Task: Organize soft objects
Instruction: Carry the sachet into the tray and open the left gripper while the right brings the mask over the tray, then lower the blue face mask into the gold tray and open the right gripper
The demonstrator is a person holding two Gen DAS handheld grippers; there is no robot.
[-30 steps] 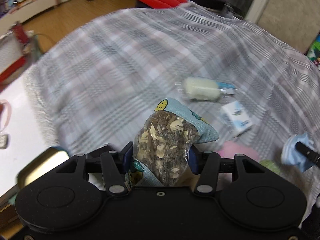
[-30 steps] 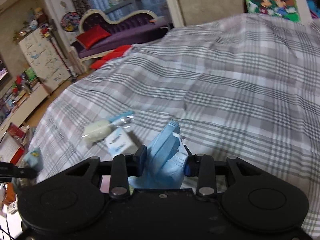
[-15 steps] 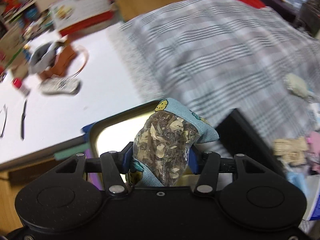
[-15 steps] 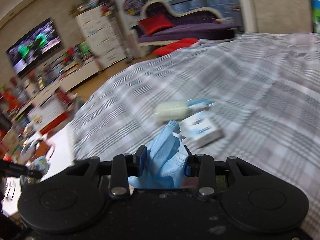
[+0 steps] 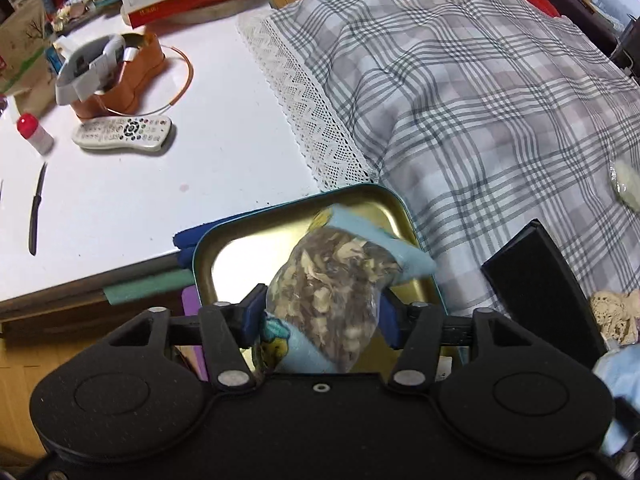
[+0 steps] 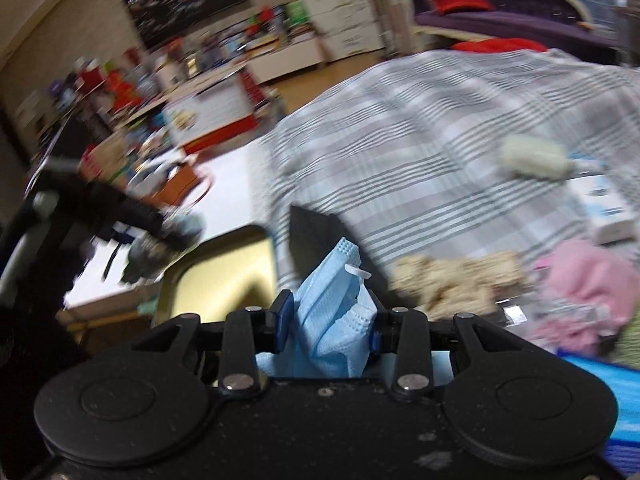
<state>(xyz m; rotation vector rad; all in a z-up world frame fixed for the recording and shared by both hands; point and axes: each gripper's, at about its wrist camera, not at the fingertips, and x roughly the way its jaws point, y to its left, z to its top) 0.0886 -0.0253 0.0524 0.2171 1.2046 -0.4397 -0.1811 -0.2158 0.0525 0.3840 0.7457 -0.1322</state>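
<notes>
My left gripper (image 5: 320, 316) is shut on a clear bag of dried herbs (image 5: 332, 280) together with a light blue cartoon-print cloth (image 5: 384, 240), held just above a gold-lined tin tray (image 5: 224, 256). My right gripper (image 6: 330, 320) is shut on a folded blue face mask (image 6: 332, 320). The tray also shows in the right wrist view (image 6: 224, 276), left of the mask. The left gripper with its load shows blurred at the left there (image 6: 160, 236).
A plaid bedspread (image 5: 480, 100) with a lace edge fills the right. A black box (image 5: 540, 276) stands right of the tray. A beige lace item (image 6: 452, 280), pink cloth (image 6: 588, 280), white pouch (image 6: 532, 156) and small box (image 6: 608, 204) lie on the bed. A remote (image 5: 122, 132), knife (image 5: 36, 208) and glasses case (image 5: 116, 76) lie on the white table.
Both grippers swung left from the bed toward the table edge. The left one, holding the bag and cloth, now hovers over the tin tray. The right one follows with the mask.
</notes>
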